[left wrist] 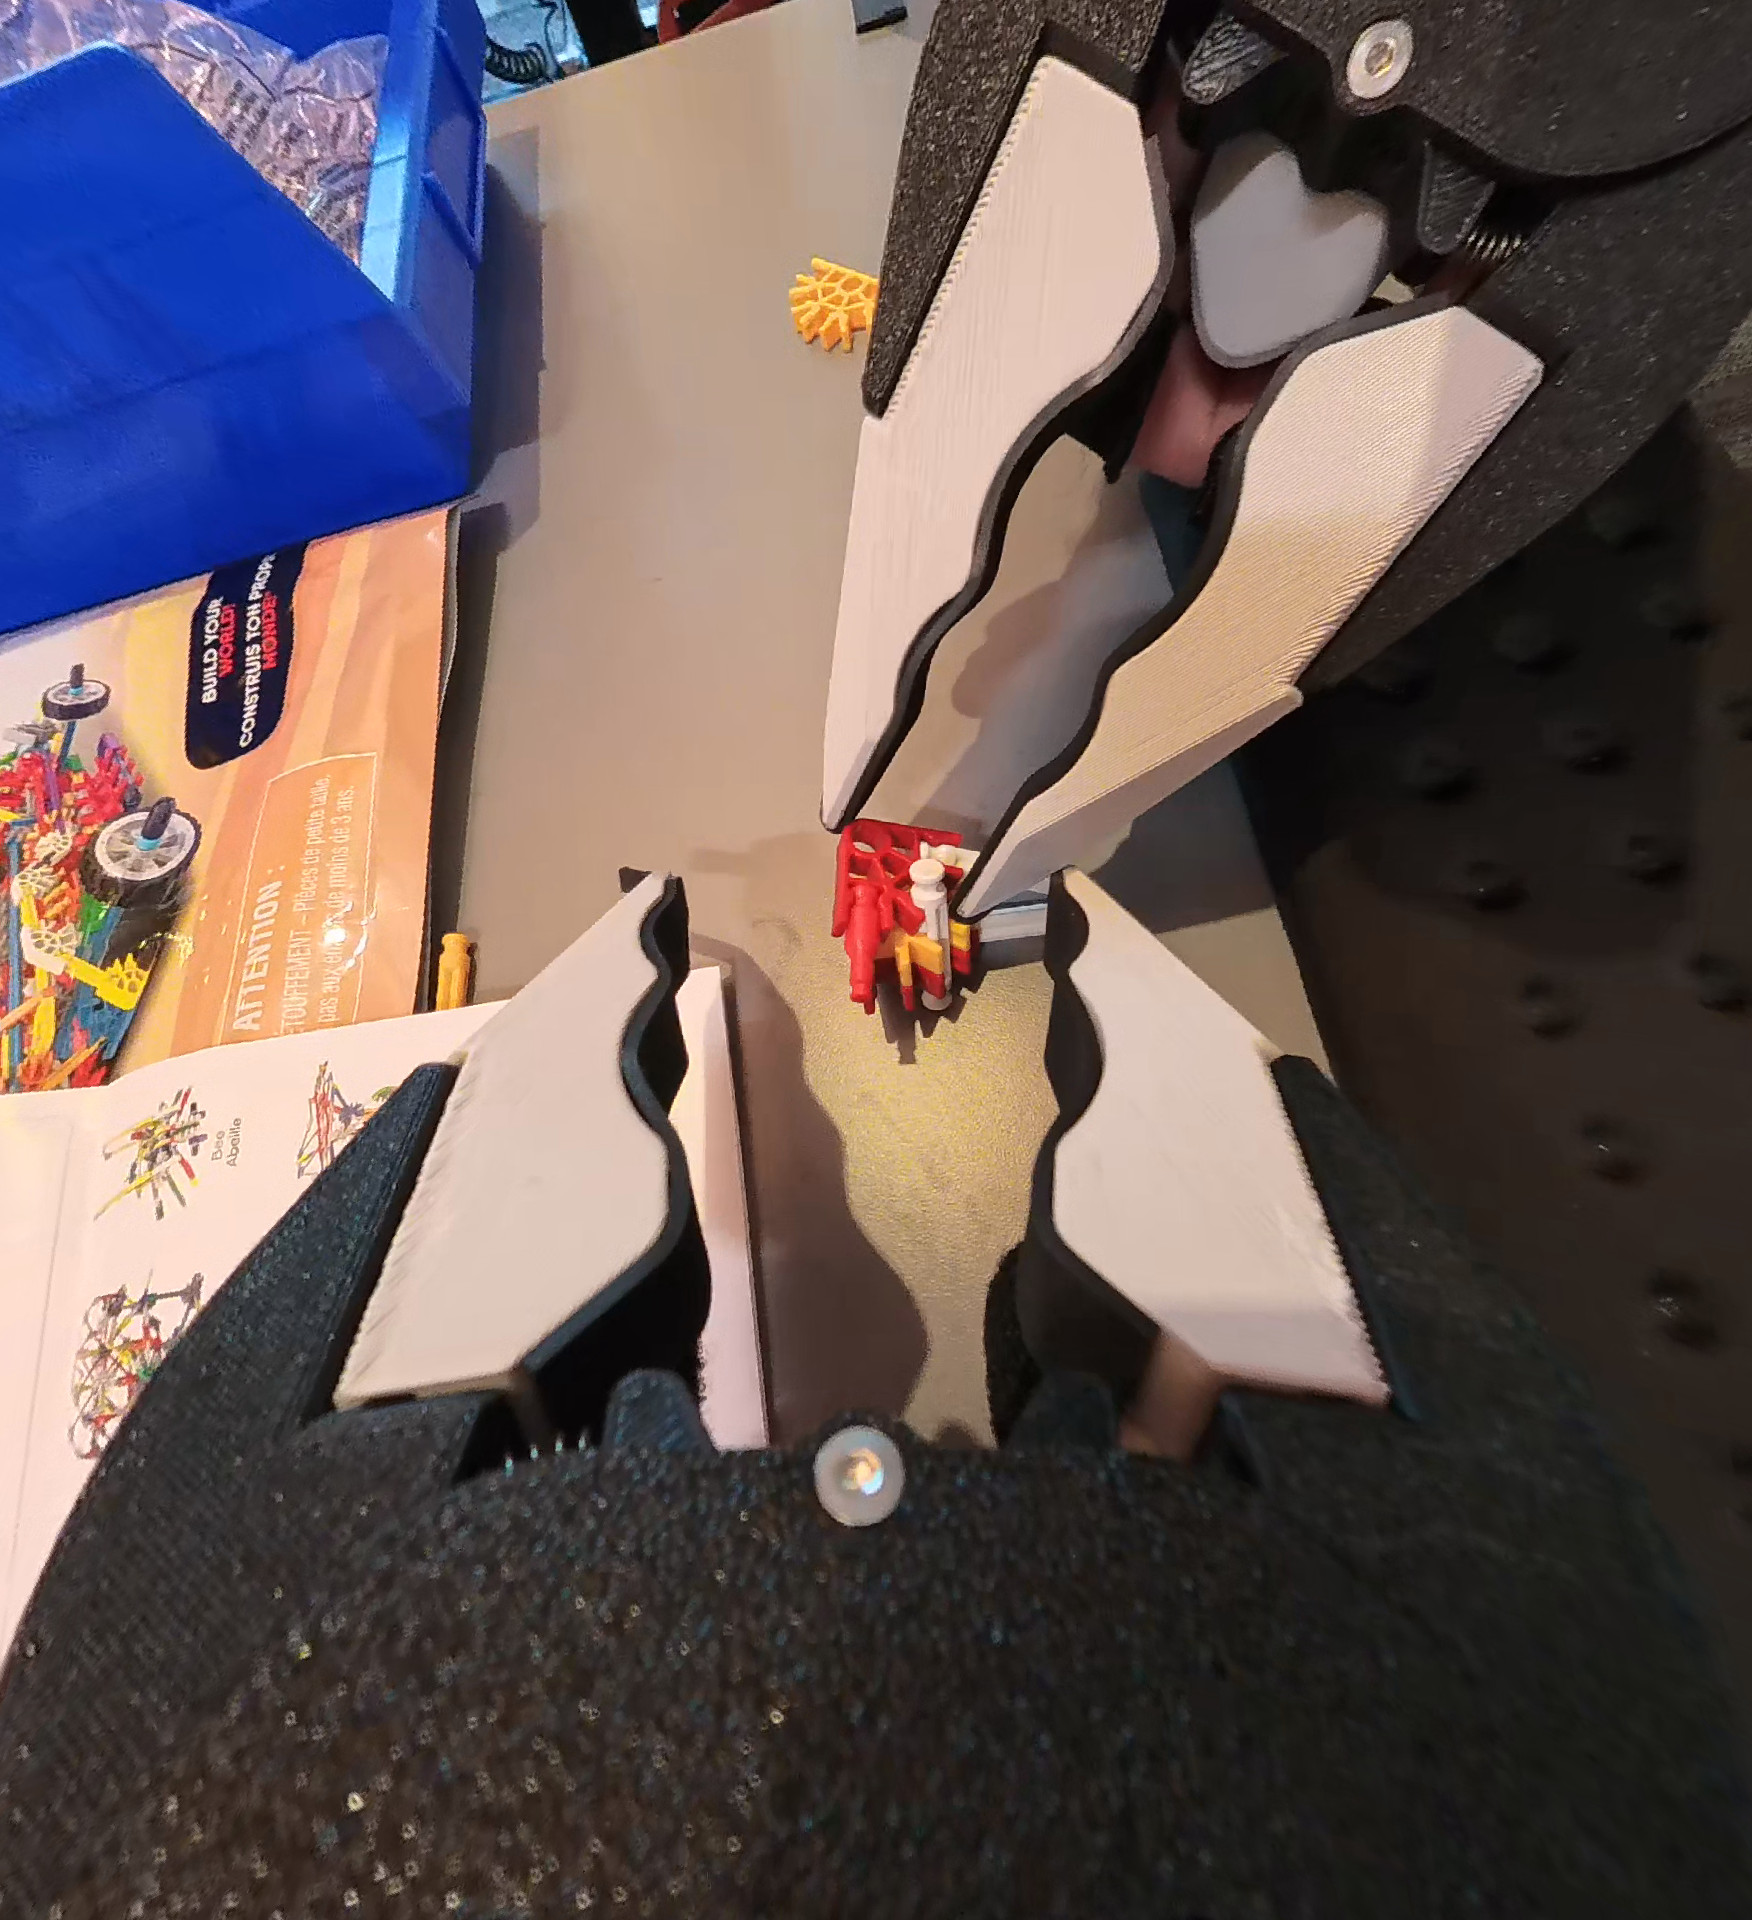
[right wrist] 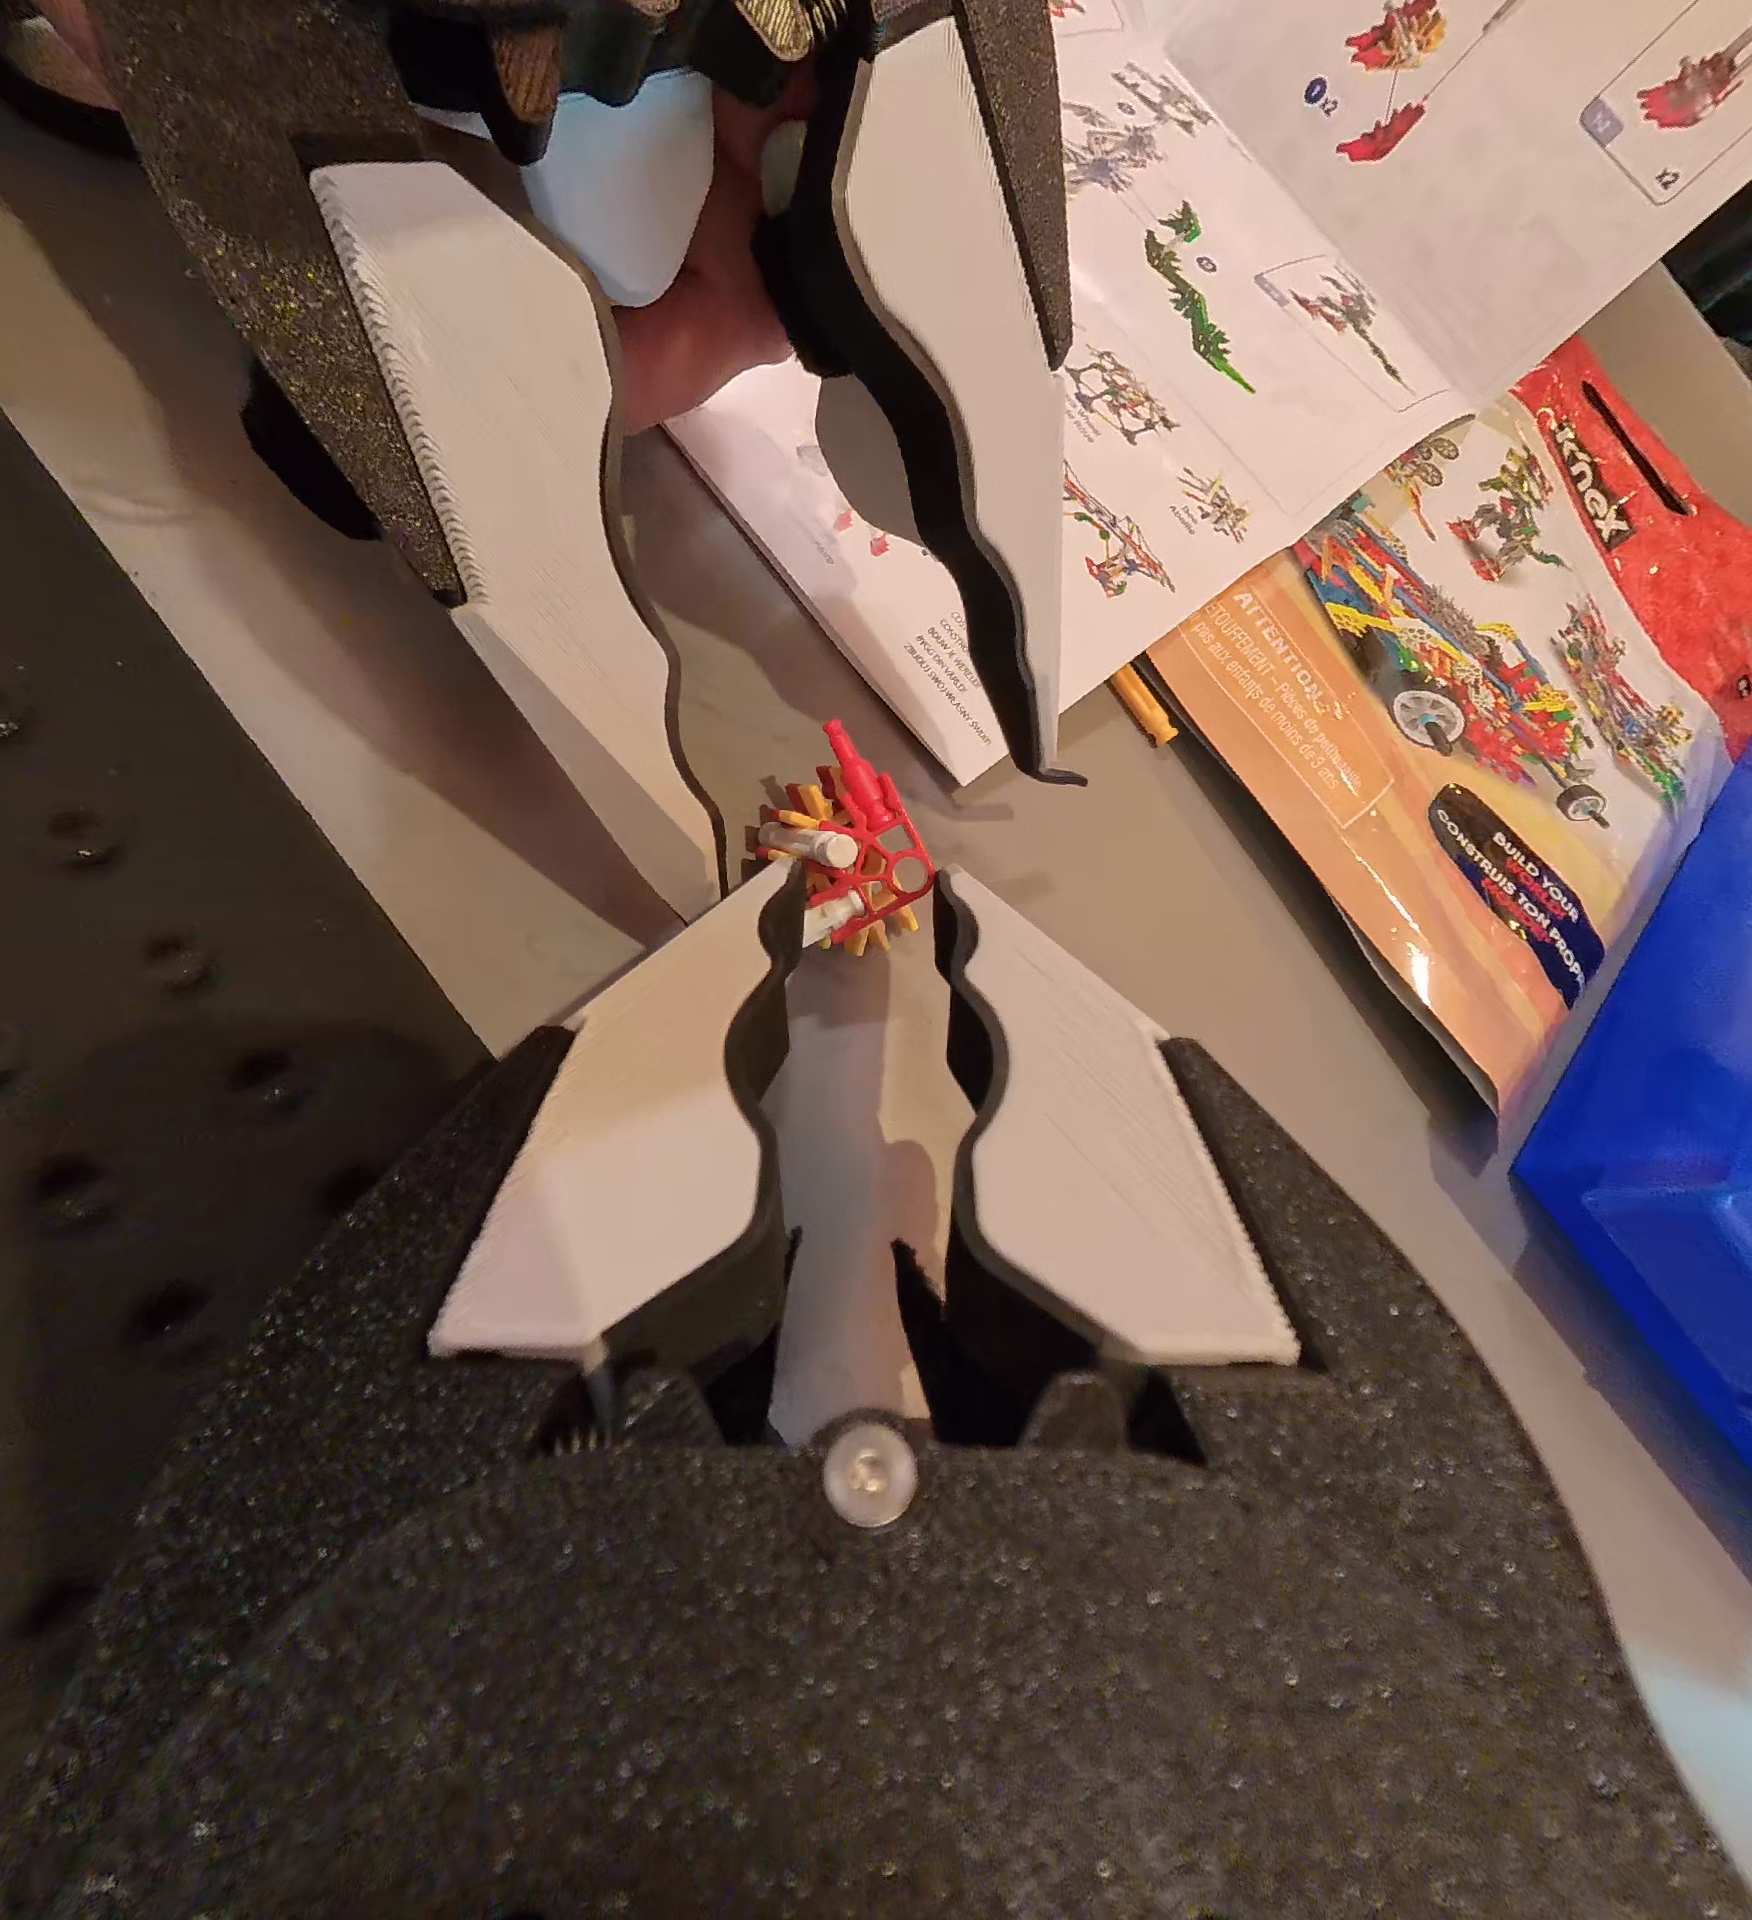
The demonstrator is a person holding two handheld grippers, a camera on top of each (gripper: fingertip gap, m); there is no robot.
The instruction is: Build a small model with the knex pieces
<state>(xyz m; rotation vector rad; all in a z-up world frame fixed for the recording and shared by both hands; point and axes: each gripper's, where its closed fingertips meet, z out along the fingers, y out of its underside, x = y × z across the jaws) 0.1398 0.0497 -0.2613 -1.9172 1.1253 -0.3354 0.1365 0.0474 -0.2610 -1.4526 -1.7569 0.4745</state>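
Observation:
A small assembly of a red connector, a yellow connector and white rods sits at the middle of the grey table. My right gripper comes in from the upper right and is shut on it, one tip on the red connector and the other on a white rod. In the right wrist view the assembly sits between the right gripper's tips. My left gripper is open wide and empty, its fingers on either side just short of the assembly. It also shows in the right wrist view.
A yellow snowflake connector lies farther back. A short yellow rod lies by a printed toy bag. A blue bin and an instruction sheet are on the left. A dark perforated surface borders the table's right edge. Both grippers' tips are close together, under 4 cm apart.

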